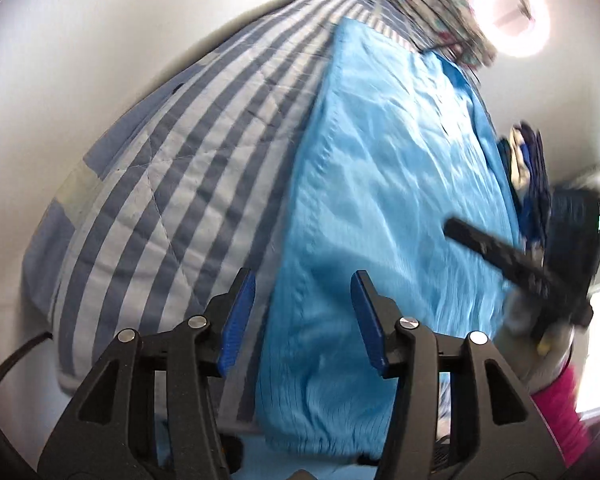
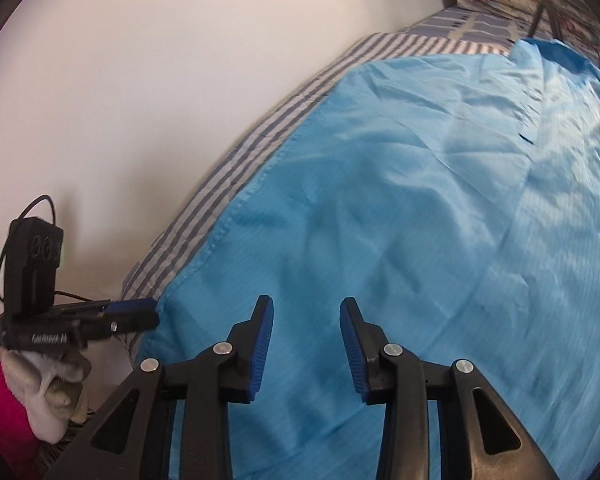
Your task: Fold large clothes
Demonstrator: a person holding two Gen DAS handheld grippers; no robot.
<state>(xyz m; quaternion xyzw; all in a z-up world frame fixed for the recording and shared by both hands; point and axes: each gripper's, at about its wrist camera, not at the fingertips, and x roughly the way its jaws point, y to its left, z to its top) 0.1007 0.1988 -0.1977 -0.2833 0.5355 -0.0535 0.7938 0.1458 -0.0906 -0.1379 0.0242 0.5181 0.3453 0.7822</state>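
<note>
On a bed with a blue-and-white striped quilt (image 1: 172,168), one large light-blue garment (image 1: 380,184) lies spread flat, covering the side away from the white wall (image 2: 148,80). Two grippers hang above it. From its own camera the left gripper (image 1: 303,320) shows two blue-padded fingers (image 1: 240,316) standing apart over the garment's long hemmed edge, nothing pinched between them. The right gripper (image 2: 306,344) likewise shows its two fingers (image 2: 263,344) apart above the cloth, gripping nothing.

Each gripper also turns up at the edge of the other's view — blurred and partly cut off. The right one appears as a dark bar at the garment's far side in the left view; the left one sits at the near corner of the cloth in the right view, held by a gloved hand (image 2: 56,384) with a pink sleeve (image 2: 4,412).

At the head of the bed a floral-patterned fabric (image 1: 432,12) is smeared by motion and cropped — whether pillow or blanket cannot be told. A round ring light (image 1: 508,12) glares beside it. A dark-blue and cream heap (image 1: 530,168) past the garment's far edge is too blurred to identify.
</note>
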